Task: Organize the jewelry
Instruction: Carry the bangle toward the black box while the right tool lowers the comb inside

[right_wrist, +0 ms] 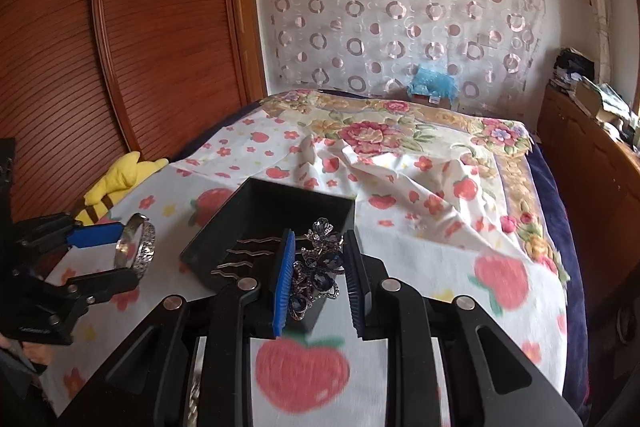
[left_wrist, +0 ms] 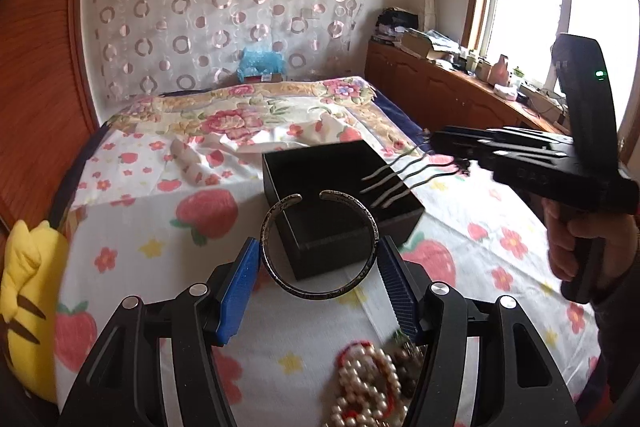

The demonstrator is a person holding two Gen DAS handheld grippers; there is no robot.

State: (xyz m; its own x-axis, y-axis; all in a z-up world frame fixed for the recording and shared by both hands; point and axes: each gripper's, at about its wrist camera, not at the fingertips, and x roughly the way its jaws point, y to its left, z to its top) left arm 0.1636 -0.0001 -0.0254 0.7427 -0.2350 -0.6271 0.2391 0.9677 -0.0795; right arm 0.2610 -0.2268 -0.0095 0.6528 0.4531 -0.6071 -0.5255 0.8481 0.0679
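- The left gripper (left_wrist: 320,267) pinches a silver bangle (left_wrist: 316,247) just above the bedsheet (left_wrist: 160,227), near the black box (left_wrist: 344,187).
- The right gripper (right_wrist: 320,275) clamps a jewelled hair comb (right_wrist: 320,263) over that box.

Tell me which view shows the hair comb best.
The right wrist view: the hair comb sits close up between the right gripper pads, its blue jeweled flowers and wavy prongs clear. The left wrist view shows only the prongs sticking out over the black box; the ornament is hidden.

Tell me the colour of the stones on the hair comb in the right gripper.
Dark blue stones on the jewelled metal hair comb; clearest in the right wrist view.
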